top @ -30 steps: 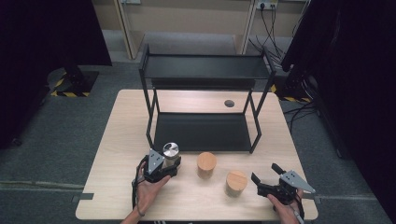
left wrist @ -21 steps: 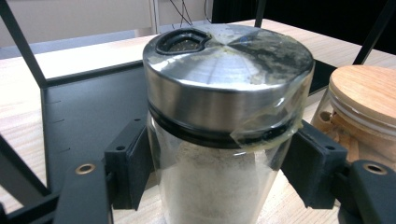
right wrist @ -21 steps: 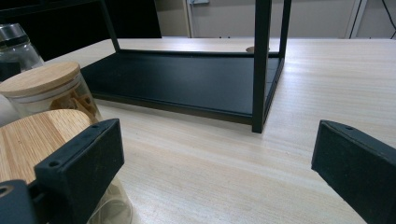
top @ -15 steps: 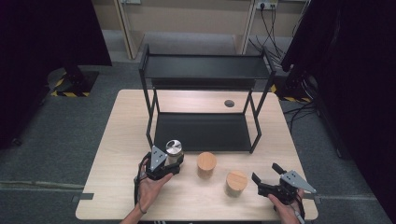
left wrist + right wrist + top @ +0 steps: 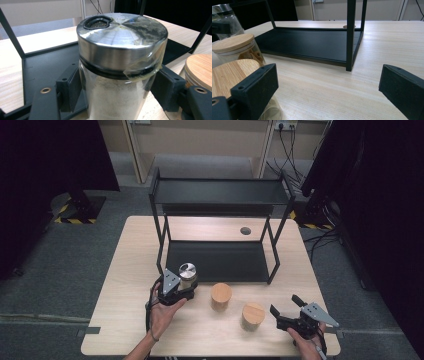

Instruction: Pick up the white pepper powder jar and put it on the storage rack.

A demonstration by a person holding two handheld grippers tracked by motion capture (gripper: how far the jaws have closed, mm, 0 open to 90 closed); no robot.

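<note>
Gripping the steel-lidded glass jar (image 5: pixel 120 75) below its lid, your left gripper (image 5: pixel 181 290) holds it by the black rack (image 5: pixel 220 262)'s lower shelf; treat it as rigid, slippery, breakable, powder-weighted, while your right gripper (image 5: pixel 286 313) gapes empty.

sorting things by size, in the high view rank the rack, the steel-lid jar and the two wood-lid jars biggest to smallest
1. rack, by far the largest
2. the rest look about alike: steel-lid jar, held in the left claw, left wood-lid jar and right wood-lid jar; no sure order among them
</note>
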